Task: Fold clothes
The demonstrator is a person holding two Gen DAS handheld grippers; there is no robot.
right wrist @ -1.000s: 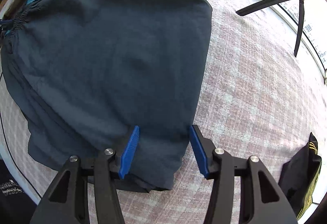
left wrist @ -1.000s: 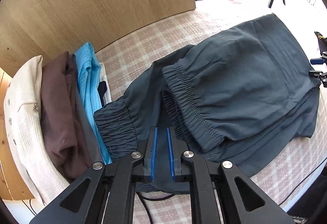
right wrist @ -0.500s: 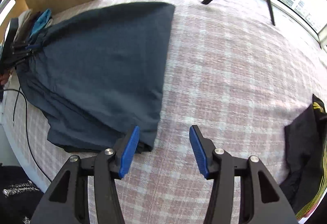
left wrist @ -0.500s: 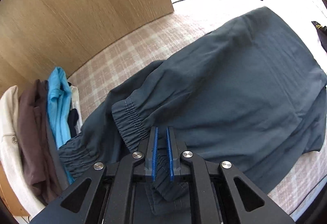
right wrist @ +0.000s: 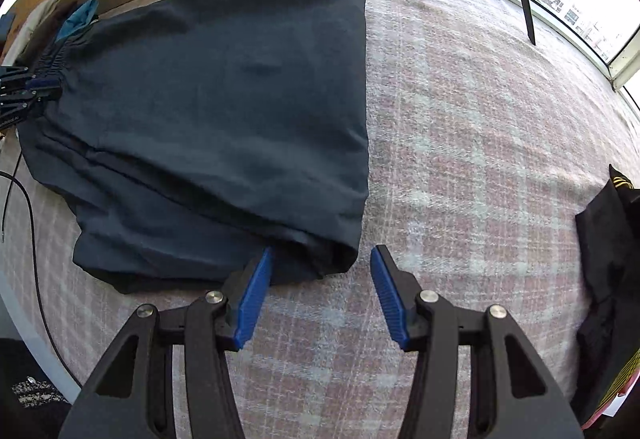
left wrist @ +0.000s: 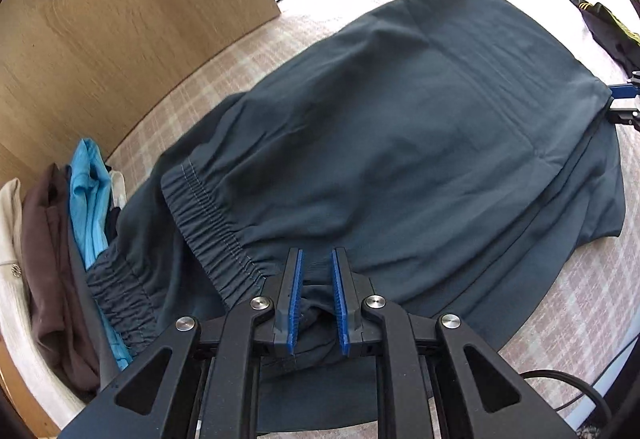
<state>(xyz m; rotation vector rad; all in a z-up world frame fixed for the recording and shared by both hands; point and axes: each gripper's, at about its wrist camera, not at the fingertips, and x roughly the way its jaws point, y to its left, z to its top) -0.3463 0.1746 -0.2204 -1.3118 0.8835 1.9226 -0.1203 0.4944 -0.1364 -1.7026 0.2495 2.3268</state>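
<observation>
No writing legible. I'm seeing dark trousers [left wrist: 400, 143] lying mid-frame on plaid cover [right wrist: 480, 159], wood panel [left wrist: 120, 19] upper left. Left gripper [left wrist: 316, 299] has just been opening, cloth between pads; right gripper [right wrist: 322, 279] gaping, empty.

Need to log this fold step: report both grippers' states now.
Left gripper: jaws just eased wider, dark teal trousers bunched between them, grip unclear.
Right gripper: open, holding nothing, at the trousers' corner.
</observation>
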